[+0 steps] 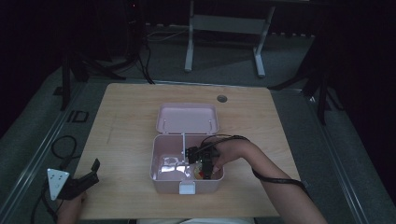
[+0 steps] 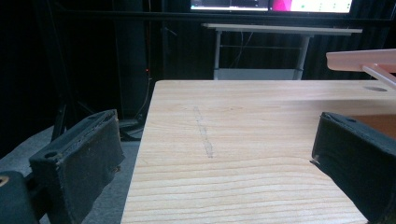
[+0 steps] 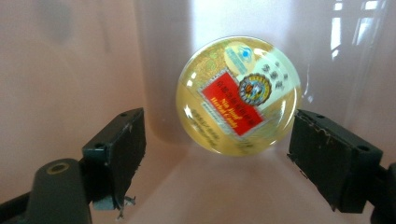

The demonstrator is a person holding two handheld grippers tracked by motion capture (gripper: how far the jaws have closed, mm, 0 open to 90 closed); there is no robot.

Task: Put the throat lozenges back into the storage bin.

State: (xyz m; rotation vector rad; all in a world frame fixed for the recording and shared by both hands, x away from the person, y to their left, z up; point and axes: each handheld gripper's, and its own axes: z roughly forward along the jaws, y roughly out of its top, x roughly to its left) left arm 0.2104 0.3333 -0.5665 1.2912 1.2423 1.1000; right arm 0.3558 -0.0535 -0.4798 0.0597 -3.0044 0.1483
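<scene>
A pink box [image 1: 158,179] stands open on the wooden table [image 1: 126,121], its lid [image 1: 187,116] laid back behind it. My right gripper [image 1: 204,161] reaches down into the box's right compartment. In the right gripper view the gripper [image 3: 217,149] is open, its jaws on either side of a round yellow tin [image 3: 238,95] with a red label, without touching it. The tin [image 1: 200,174] lies near the box's front wall. My left gripper [image 1: 95,171] rests open at the table's front left corner, nothing between its jaws [image 2: 215,140].
The box's left compartment holds something shiny and clear [image 1: 170,164]. A white latch [image 1: 187,188] sits on the box's front wall. A cable hole [image 1: 222,98] marks the table's far side. Bare wood lies left of the box. Cables [image 1: 63,144] trail on the floor at left.
</scene>
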